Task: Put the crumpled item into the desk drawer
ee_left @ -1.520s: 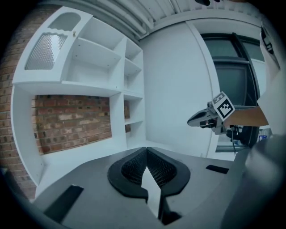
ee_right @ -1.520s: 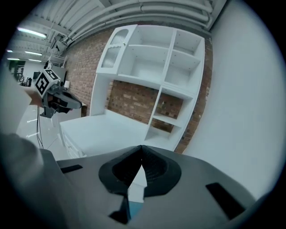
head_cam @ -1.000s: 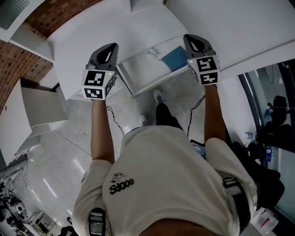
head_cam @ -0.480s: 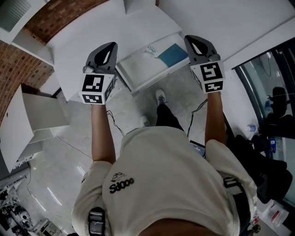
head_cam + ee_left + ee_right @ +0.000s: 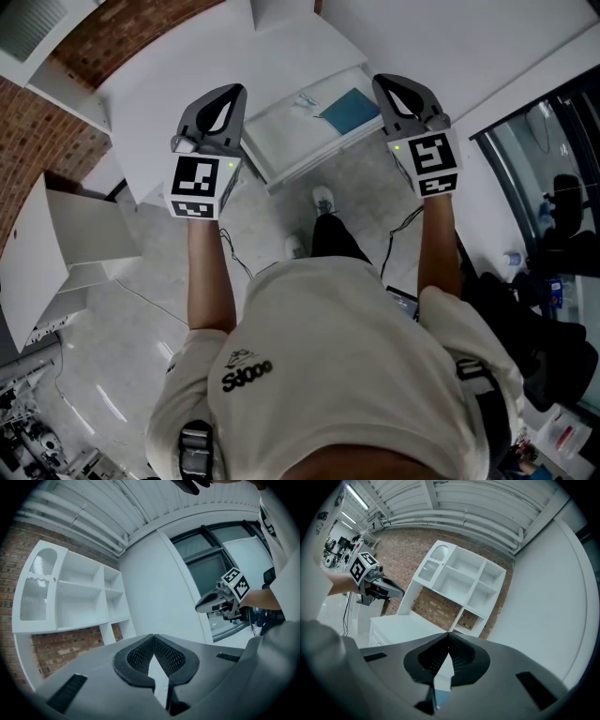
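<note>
The crumpled item (image 5: 305, 99) is lying inside the open drawer (image 5: 319, 157), just beside a flat blue thing (image 5: 352, 111). The left gripper (image 5: 228, 92) and right gripper (image 5: 394, 84) are hovering at either side, jaws pressed together and holding nothing. Pushing the drawer from one side only is probably risking a jam.

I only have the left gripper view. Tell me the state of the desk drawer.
Observer: The head view shows the drawer open, pulled out of the white desk.
Operator: Report its contents.
Observer: A flat blue item lies toward its right end in that view; beside it is a small pale thing, too small to identify.
Operator: Check the right gripper.
Observer: Its own view shows the right gripper shut, with nothing between its jaws.
</note>
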